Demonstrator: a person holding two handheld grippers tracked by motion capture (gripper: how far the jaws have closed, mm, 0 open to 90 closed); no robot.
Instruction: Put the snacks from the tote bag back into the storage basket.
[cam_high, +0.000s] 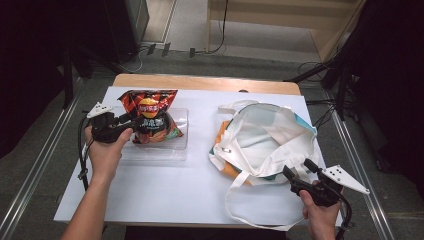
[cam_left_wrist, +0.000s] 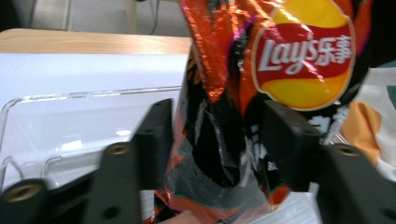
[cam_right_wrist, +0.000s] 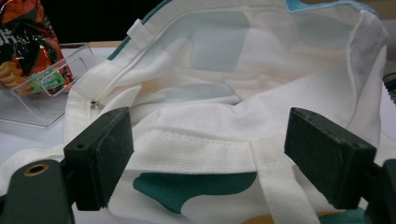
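My left claw stands at the chip bag, its jaws spread to either side of the bag's lower half. In the left gripper view the bag fills the gap between them; the right jaw lies against the foil, while I cannot tell whether the left jaw touches it, so I record no firm pinch.

The bag stands upright in a clear plastic tray on the left part of the white worktop. The tray holds the chip bag alone; the rest of its floor is bare.

My right claw is spread wide at the near rim of a cloth tote bag, which lies on the right part of the worktop with its mouth gaping. In the right gripper view the hemmed rim runs between the jaws, neither jaw pressing on it. What shows of the tote's inside is bare lining. One white strap loops toward the worktop's near edge.

Tray and tote lie apart.
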